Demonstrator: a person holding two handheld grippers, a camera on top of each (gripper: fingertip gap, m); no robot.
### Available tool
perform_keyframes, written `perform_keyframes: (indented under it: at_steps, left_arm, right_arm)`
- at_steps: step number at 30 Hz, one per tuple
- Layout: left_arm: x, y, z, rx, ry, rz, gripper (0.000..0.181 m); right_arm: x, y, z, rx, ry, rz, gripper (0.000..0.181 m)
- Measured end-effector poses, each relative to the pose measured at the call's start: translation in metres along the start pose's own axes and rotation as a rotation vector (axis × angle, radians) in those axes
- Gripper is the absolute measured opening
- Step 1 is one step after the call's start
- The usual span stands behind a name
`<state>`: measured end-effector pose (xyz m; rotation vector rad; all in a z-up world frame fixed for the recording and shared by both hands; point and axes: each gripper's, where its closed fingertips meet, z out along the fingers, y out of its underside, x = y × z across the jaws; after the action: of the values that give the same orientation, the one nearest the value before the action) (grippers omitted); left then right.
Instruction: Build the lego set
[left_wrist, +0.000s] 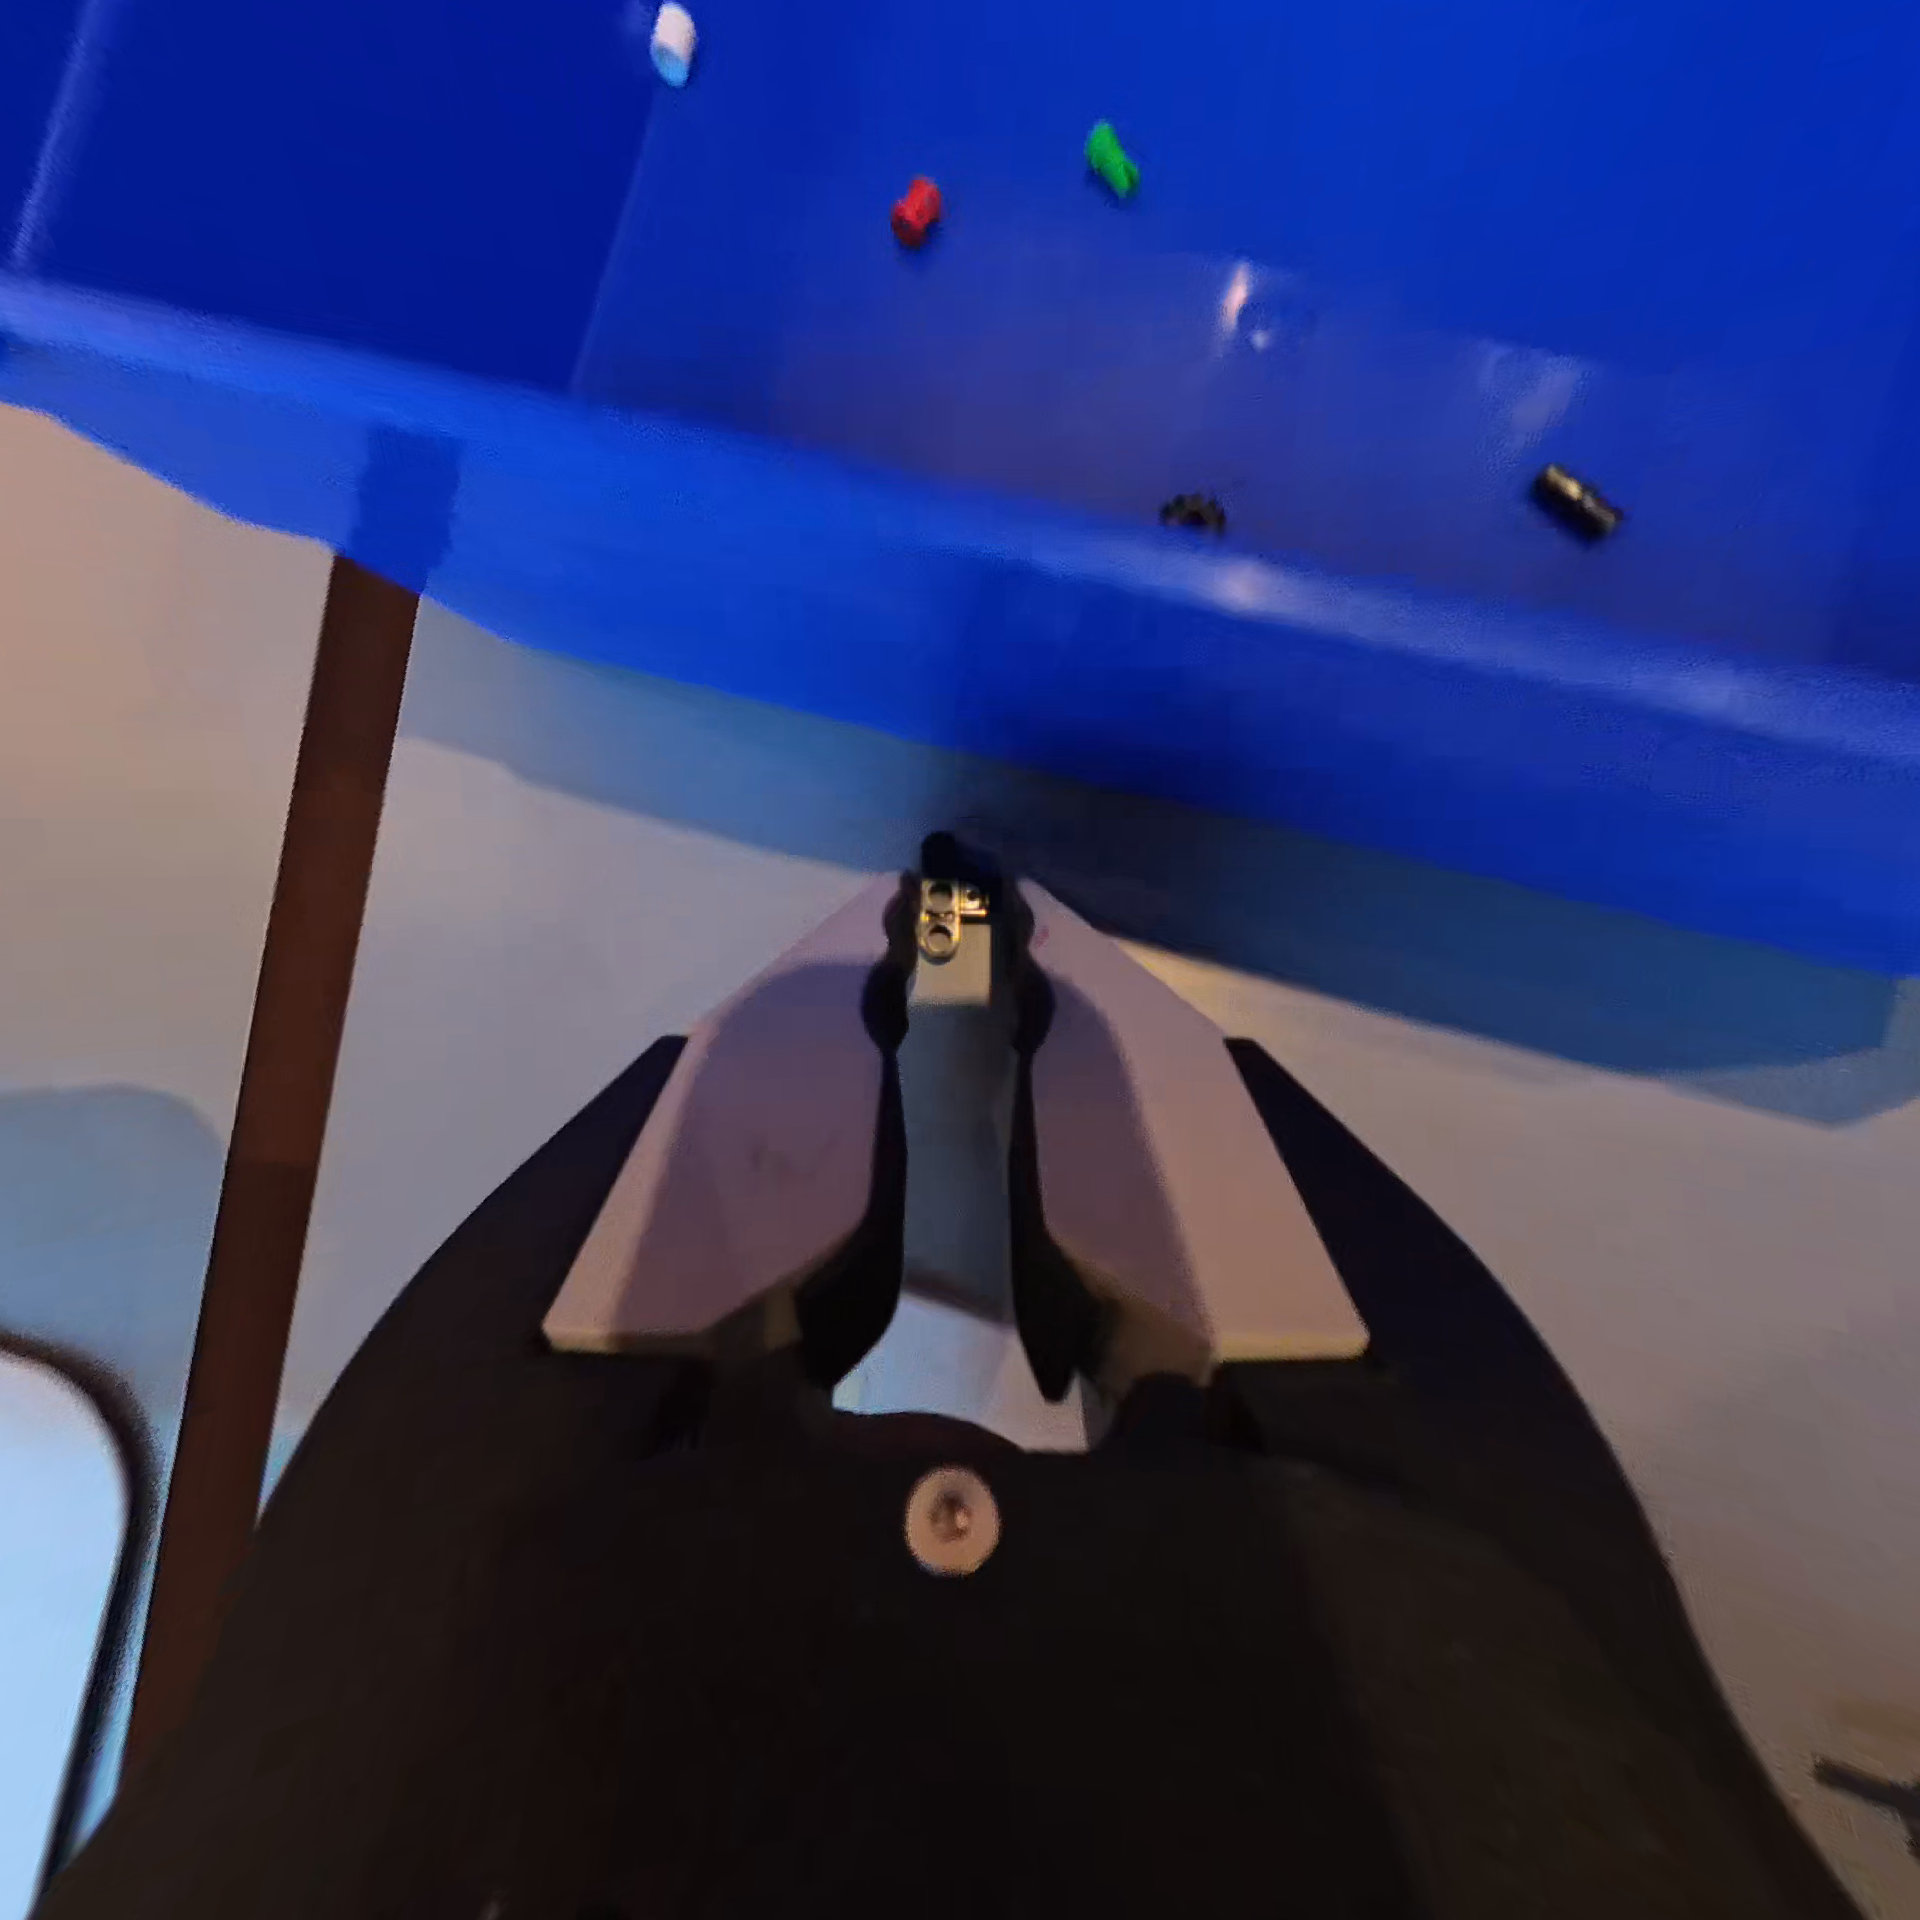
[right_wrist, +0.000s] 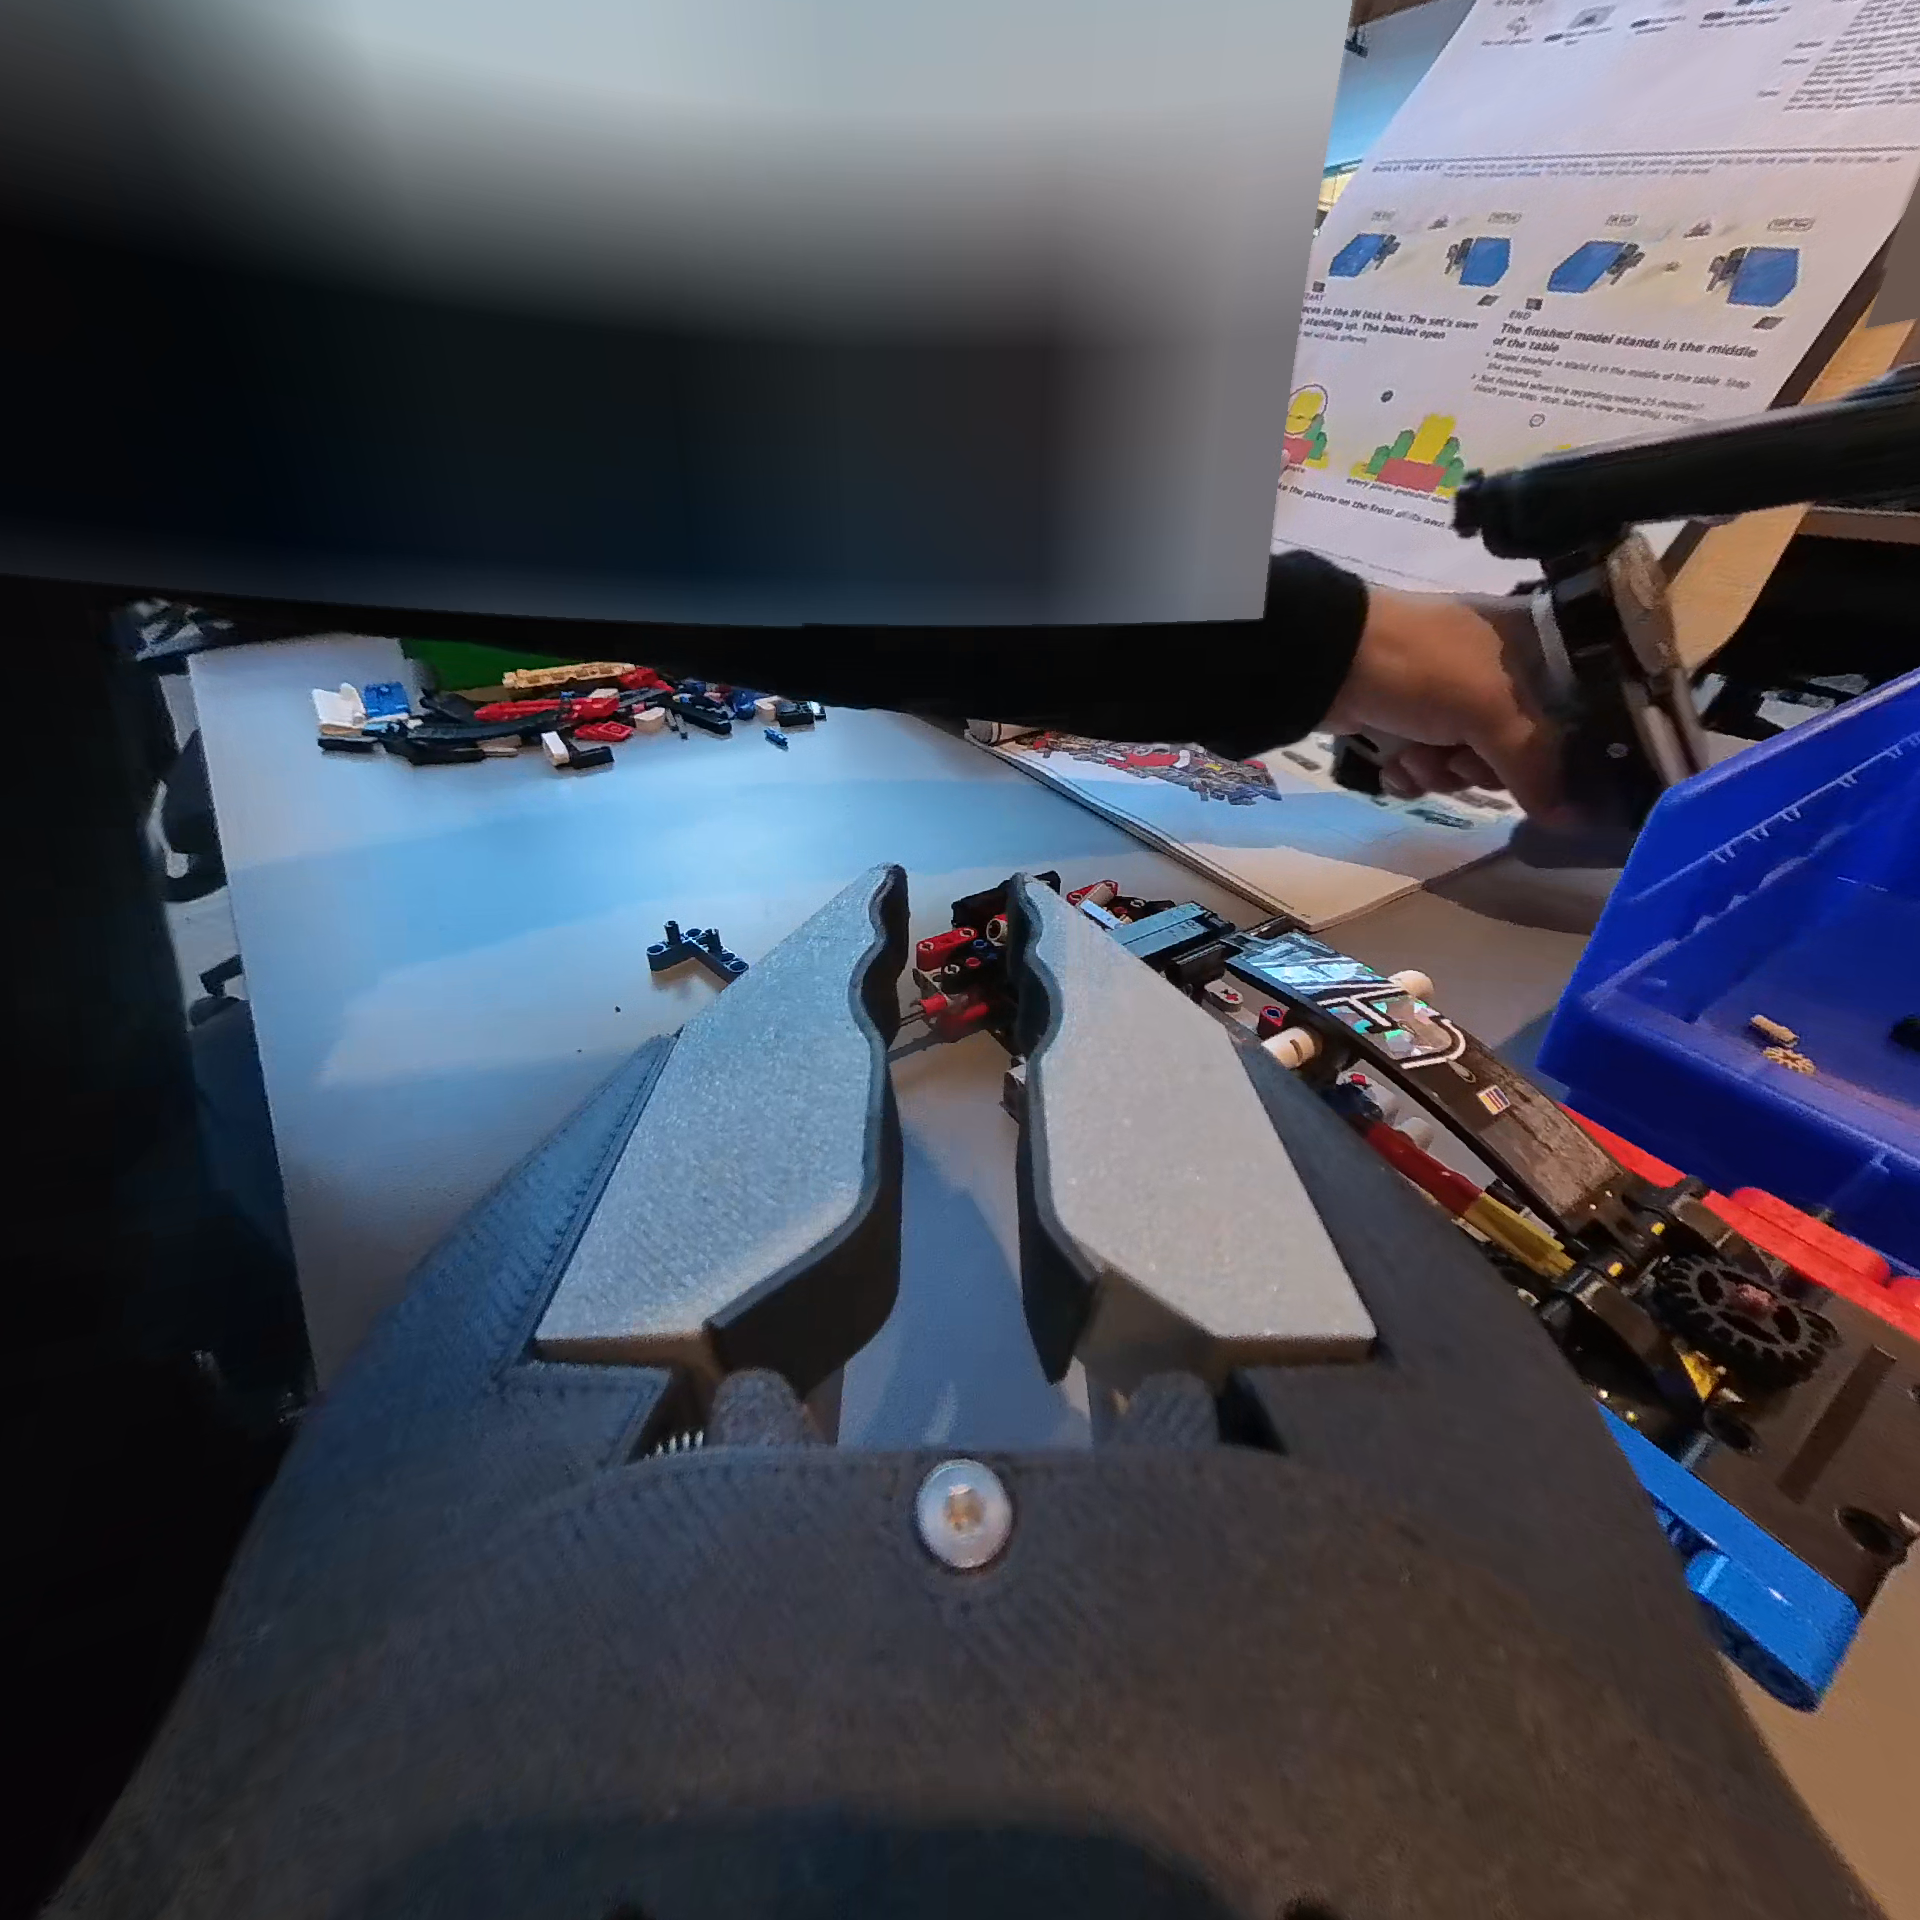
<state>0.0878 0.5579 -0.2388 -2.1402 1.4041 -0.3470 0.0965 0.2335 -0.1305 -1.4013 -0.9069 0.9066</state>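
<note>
Pale tabletop (right_wrist: 540, 935) carries our work. Our left tool (left_wrist: 954, 914) is clamped on a small grey piece (left_wrist: 948, 940) just outside the blue bin (left_wrist: 1143, 644). Our right tool (right_wrist: 956, 914) stands slightly parted, holding nothing, its tips at the half-built model (right_wrist: 1340, 1023); loose pieces (right_wrist: 561, 717) lie along the far edge.

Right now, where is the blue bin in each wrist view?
Left wrist view: the blue bin spans the upper frame, just beyond the left gripper, with small loose pieces inside.
Right wrist view: it sits at the right edge, behind the partly built model.
Shared landmark: the grey table.
</note>
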Motion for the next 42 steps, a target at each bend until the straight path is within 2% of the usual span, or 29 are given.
perform_keyframes:
  at_steps: [2, 4, 6, 8, 11, 13, 17, 19, 20, 24, 27, 31, 33, 36, 41, 42]
  left_arm:
    - [0.010, 0.011, -0.023, -0.008, -0.010, 0.013, 0.013]
    - [0.032, 0.019, -0.066, 0.026, -0.003, 0.018, 0.012]
    - [0.084, 0.024, -0.119, 0.080, 0.067, 0.018, 0.012]
    - [0.164, 0.044, -0.158, 0.081, 0.153, 0.083, 0.012]
    - [0.258, 0.092, -0.166, 0.025, 0.144, 0.135, 0.012]
    - [0.288, 0.117, -0.155, 0.008, 0.097, 0.082, 0.012]
    - [0.304, 0.130, -0.140, 0.047, 0.035, -0.094, 0.014]
    - [0.303, 0.140, -0.134, 0.015, -0.024, -0.129, 0.029]
    - [0.307, 0.141, -0.134, 0.031, -0.023, -0.164, 0.028]
    - [0.333, 0.142, -0.140, 0.062, 0.053, -0.235, 0.044]
    - [0.340, 0.151, -0.146, 0.055, 0.013, -0.227, 0.045]
    - [0.370, 0.147, -0.150, 0.114, 0.119, -0.226, 0.045]
    - [0.359, 0.149, -0.149, 0.127, 0.046, -0.210, 0.037]
    - [0.328, 0.146, -0.160, 0.166, -0.047, -0.255, 0.037]
    - [0.319, 0.151, -0.143, 0.084, -0.011, -0.232, 0.044]
    - [0.325, 0.148, -0.142, 0.098, 0.013, -0.218, 0.037]
  right_arm:
    - [0.001, 0.000, 0.000, -0.002, 0.008, -0.006, 0.015]
    - [0.001, 0.000, -0.001, -0.004, 0.018, -0.016, 0.015]
    - [0.001, -0.001, -0.002, 0.002, 0.026, -0.025, 0.015]
    - [0.000, -0.004, -0.004, 0.017, 0.022, -0.015, 0.015]
    - [-0.014, -0.001, -0.007, -0.007, -0.019, 0.026, 0.011]
    - [-0.030, 0.011, -0.006, -0.098, -0.064, 0.064, 0.015]
    - [-0.049, 0.036, -0.005, -0.291, -0.024, 0.030, 0.017]
    - [-0.055, 0.048, -0.006, -0.367, -0.011, 0.010, 0.015]
    - [-0.059, 0.054, -0.006, -0.403, -0.013, 0.009, 0.015]
    - [-0.069, 0.078, -0.002, -0.543, -0.025, 0.000, 0.012]
    - [-0.071, 0.087, 0.005, -0.612, -0.024, -0.006, 0.011]
    - [-0.063, 0.094, 0.021, -0.667, -0.023, -0.014, 0.010]
    - [-0.054, 0.097, 0.029, -0.701, -0.016, -0.035, 0.010]
    - [-0.054, 0.103, 0.034, -0.748, -0.052, -0.025, 0.010]
    - [-0.065, 0.100, 0.022, -0.771, -0.032, 0.006, 0.010]
    - [-0.067, 0.100, 0.022, -0.766, -0.034, 0.006, 0.010]
